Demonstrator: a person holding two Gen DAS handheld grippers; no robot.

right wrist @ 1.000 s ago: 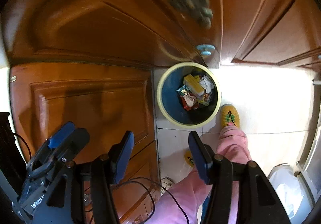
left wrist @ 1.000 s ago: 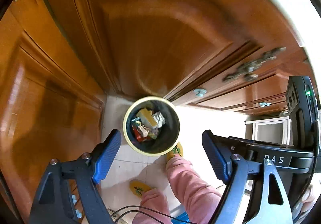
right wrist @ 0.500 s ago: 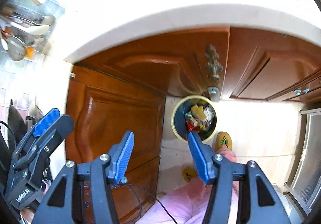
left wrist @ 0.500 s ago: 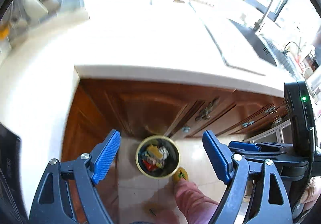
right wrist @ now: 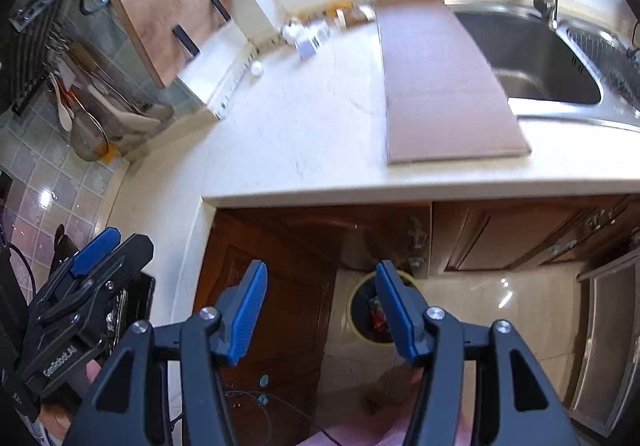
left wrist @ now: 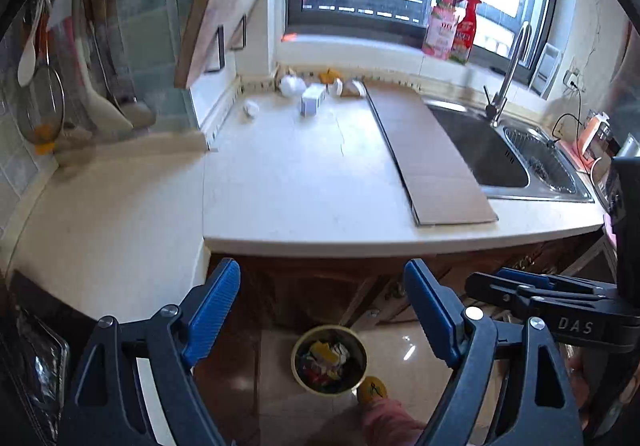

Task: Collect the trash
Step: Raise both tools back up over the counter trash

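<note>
A round yellow-rimmed trash bin (left wrist: 329,365) stands on the floor below the counter edge, filled with coloured wrappers; it also shows in the right wrist view (right wrist: 366,312), partly behind a finger. Small trash lies at the counter's back: a crumpled white wad (left wrist: 291,85), a small white box (left wrist: 312,100), a white scrap (left wrist: 251,108), and orange and brown bits (left wrist: 344,84). The box also shows in the right wrist view (right wrist: 308,42). My left gripper (left wrist: 322,310) is open and empty above the counter's front edge. My right gripper (right wrist: 320,310) is open and empty too.
A white counter (left wrist: 300,174) carries a long cardboard sheet (left wrist: 424,154) next to a steel sink (left wrist: 500,154) with a tap. A cutting board (left wrist: 220,2) leans at the back left, utensils hang on the left wall, and brown cabinet doors (right wrist: 280,286) are below.
Both grippers have risen from down by the bin and cabinet doors to above the counter edge. The counter, sink and window have come into view. Both stay open.
</note>
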